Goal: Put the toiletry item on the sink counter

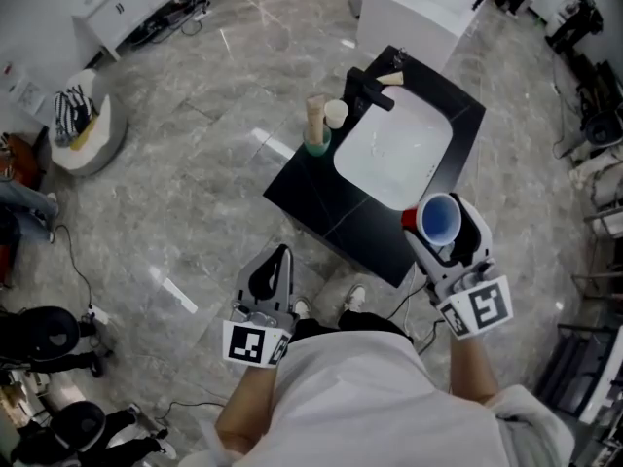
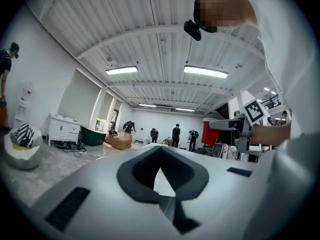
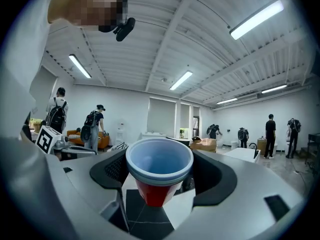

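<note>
Right tool [image 3: 159, 186]: clamped on a red cup [image 3: 159, 166], one jaw on each side of its wall.
Cup: upright, mouth up, blue inside; in the head view it was over the front right corner of the black desk [image 1: 350, 224], just beside the white basin [image 1: 394, 149].
Left tool [image 1: 280, 258]: jaws together, nothing between them; it was over the floor, near the desk's front left edge and well apart from the cup.
Count, tools: two.
Count, cups: one, though its rim looked doubled.
Count, on the desk: one basin, one black tap [image 1: 368, 89], one beige tube [image 1: 314, 115] beside a white-topped item [image 1: 336, 114].
</note>
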Demonstrator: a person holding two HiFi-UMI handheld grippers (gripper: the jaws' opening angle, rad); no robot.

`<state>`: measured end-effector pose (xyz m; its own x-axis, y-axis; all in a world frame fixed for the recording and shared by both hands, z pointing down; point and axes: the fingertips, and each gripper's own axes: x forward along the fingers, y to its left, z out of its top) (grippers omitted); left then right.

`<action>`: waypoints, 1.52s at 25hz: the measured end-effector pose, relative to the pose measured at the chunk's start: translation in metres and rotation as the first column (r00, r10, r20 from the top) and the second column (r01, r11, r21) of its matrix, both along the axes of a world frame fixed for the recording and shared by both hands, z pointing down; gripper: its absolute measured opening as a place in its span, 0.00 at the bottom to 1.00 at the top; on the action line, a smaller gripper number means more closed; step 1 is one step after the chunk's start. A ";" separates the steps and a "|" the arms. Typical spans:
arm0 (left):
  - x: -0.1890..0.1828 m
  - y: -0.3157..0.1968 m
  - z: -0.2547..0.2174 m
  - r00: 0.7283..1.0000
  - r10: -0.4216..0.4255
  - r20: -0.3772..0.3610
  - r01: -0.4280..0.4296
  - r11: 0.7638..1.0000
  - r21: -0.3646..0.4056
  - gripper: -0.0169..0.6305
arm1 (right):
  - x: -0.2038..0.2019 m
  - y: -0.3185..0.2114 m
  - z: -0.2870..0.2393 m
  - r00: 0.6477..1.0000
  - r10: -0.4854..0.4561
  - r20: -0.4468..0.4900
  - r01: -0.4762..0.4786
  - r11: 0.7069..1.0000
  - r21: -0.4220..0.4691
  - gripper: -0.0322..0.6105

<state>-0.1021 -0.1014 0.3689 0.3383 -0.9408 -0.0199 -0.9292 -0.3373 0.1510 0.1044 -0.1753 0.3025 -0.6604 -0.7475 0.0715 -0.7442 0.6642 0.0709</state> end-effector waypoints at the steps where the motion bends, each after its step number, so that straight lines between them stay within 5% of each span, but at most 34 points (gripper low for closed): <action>1: 0.002 0.000 0.000 1.000 -0.003 0.008 0.003 1.000 -0.003 0.03 | 0.000 -0.004 0.003 1.000 -0.005 -0.004 0.005 1.000 0.001 0.66; 18: 0.005 0.013 0.011 0.995 -0.092 0.046 0.096 0.993 -0.076 0.03 | -0.039 -0.055 0.057 0.995 -0.095 0.045 0.096 0.995 -0.022 0.66; 38: 0.009 0.028 0.042 0.988 -0.157 0.008 0.156 0.975 -0.161 0.03 | -0.055 -0.091 0.174 0.996 -0.073 -0.049 0.066 0.989 -0.130 0.66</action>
<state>-0.0927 -0.0730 0.4104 0.1867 -0.9732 0.1345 -0.9677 -0.1586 0.1959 0.0498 -0.2664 0.4763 -0.7030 -0.6823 0.2007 -0.6933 0.7204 0.0202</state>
